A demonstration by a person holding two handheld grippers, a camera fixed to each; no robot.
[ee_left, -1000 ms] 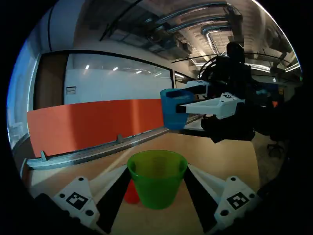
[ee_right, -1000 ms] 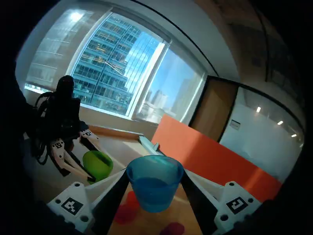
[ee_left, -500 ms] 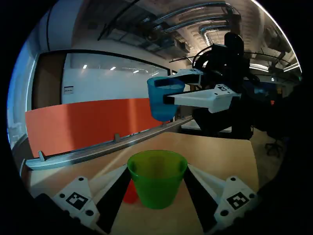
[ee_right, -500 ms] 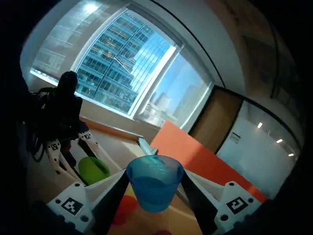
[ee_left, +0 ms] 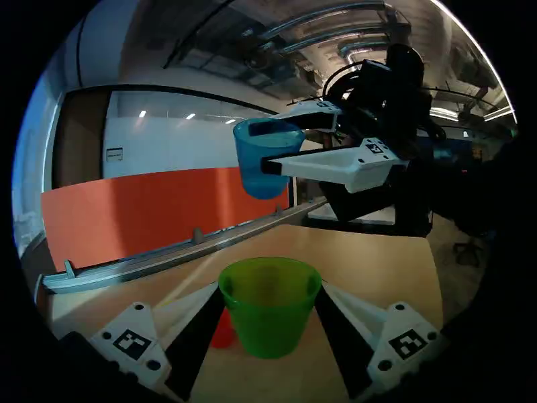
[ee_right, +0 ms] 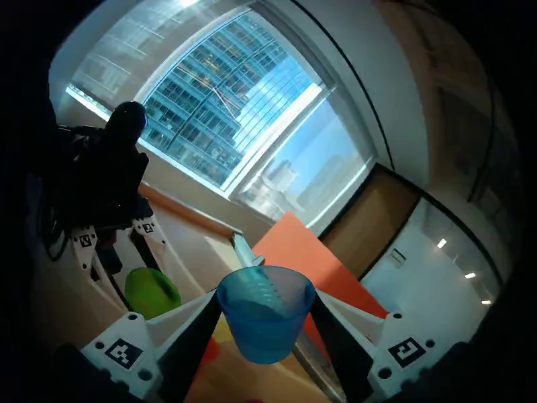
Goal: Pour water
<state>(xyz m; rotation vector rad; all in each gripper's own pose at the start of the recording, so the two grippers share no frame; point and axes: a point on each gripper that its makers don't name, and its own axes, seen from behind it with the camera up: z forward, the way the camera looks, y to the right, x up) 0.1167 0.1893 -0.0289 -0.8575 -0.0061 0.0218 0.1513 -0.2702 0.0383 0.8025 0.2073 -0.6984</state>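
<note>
Pale wooden tabletop (ee_left: 376,255) lies below both cups. Part-filled with water, the blue cup (ee_left: 265,158) hangs clamped in the right gripper (ee_right: 266,302), above and beyond the green cup (ee_left: 270,312) clamped in the left gripper (ee_left: 270,295). Both look light and thin-walled, likely to flex: hold mid-wall, gently. A red object (ee_left: 225,332) behind the green cup is mostly hidden.

The left gripper (ee_left: 268,292) and right gripper (ee_right: 266,299) look alike: two white, wedge-shaped fingers (ee_left: 171,312) with black inner faces. Each finger bears a square black-and-white marker (ee_left: 131,343) near its base, with small dark screws (ee_left: 153,365) beside it. In the left gripper view, the right gripper's fingers run back into a bulky black housing (ee_left: 386,107) topped by a rounded knob (ee_left: 405,57), with thin black cables (ee_left: 333,72) looping beside it.
</note>
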